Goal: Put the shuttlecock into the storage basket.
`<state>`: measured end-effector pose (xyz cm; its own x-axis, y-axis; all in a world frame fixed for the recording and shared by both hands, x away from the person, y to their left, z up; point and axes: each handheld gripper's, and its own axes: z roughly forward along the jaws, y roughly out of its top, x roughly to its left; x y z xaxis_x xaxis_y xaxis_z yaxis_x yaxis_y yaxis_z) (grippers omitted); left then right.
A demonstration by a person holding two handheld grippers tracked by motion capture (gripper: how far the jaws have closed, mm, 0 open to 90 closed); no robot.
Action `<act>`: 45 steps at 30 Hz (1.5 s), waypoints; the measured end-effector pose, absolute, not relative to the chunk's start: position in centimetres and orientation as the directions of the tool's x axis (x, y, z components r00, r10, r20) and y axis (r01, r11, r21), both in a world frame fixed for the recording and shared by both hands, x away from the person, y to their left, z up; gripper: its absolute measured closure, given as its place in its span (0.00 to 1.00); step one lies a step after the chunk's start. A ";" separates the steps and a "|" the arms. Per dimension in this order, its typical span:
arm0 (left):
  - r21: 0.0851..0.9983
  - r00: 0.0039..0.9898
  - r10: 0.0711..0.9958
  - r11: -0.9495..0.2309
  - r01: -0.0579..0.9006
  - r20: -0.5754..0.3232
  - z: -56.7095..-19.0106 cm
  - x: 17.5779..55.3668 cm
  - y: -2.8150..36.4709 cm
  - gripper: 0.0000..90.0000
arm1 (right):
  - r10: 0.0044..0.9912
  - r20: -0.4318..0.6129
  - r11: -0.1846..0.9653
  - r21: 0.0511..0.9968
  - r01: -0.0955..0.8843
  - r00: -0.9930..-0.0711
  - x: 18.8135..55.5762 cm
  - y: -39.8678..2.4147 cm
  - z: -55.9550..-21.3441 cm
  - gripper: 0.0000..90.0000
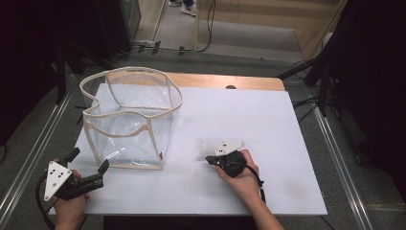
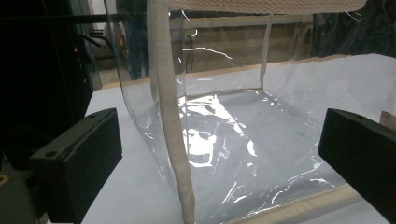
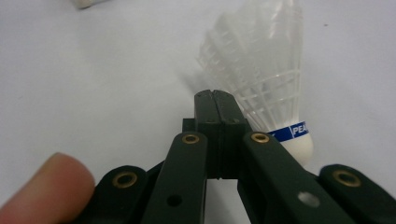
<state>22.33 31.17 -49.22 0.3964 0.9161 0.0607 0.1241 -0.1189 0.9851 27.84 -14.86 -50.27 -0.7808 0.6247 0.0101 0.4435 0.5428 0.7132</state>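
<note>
Flanking clear bag [image 1: 131, 120], shuttlecock [image 3: 266, 84]

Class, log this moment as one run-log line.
left gripper: open, facing clear bag corner | right gripper: shut, empty, beside shuttlecock | surface: white table

The right gripper [image 3: 215, 100] hides part of the shuttlecock [image 3: 261, 84]; its blue band's lettering is cut short.

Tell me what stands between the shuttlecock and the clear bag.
Nothing visible does. The shuttlecock lies on the white table at the right gripper, and bare tabletop separates it from the clear bag. The bag's near wall stands upright; entry is from above.
</note>
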 end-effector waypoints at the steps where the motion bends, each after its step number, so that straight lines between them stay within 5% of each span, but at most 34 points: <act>1: 0.985 0.396 0.916 -0.119 0.124 0.061 -49.2 22.3 31.2 0.00 | 0.625 0.010 0.543 0.713 0.443 -0.781 27.8 -14.9 -50.3 0.97; 15: 0.985 0.398 0.915 -0.122 0.125 0.063 -49.2 22.4 31.1 0.00 | 0.698 0.062 0.437 0.752 0.493 -0.713 29.8 -17.0 -49.7 0.97; 25: 0.984 0.402 0.913 -0.130 0.125 0.069 -49.2 22.4 31.1 0.00 | 0.761 0.065 0.335 0.812 0.477 -0.645 28.4 -19.7 -47.1 0.24; 26: 0.984 0.402 0.913 -0.130 0.125 0.069 -49.2 22.4 31.1 0.00 | 0.761 0.065 0.335 0.812 0.477 -0.645 28.4 -19.7 -47.1 0.24; 28: 0.984 0.402 0.913 -0.127 0.125 0.067 -49.2 22.4 31.1 0.00 | 0.791 0.107 0.278 0.814 0.509 -0.602 28.3 -20.2 -46.8 0.00; 37: 0.984 0.403 0.913 -0.127 0.124 0.067 -49.2 22.4 31.1 0.00 | 0.783 0.031 0.346 0.808 0.477 -0.621 28.2 -20.6 -46.8 0.00; 38: 0.984 0.403 0.913 -0.127 0.124 0.066 -49.2 22.4 31.1 0.00 | 0.782 -0.019 0.387 0.798 0.462 -0.622 28.1 -20.6 -46.9 0.07; 45: 0.983 0.405 0.912 -0.131 0.125 0.070 -49.2 22.4 31.1 0.00 | 0.755 -0.042 0.433 0.781 0.450 -0.654 28.5 -21.0 -47.3 0.13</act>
<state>22.38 31.09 -49.21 0.4052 0.9115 0.0702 0.1250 -0.1313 0.9834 28.51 -21.04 -47.32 -0.6539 0.7555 -0.0415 0.4502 0.4326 0.7811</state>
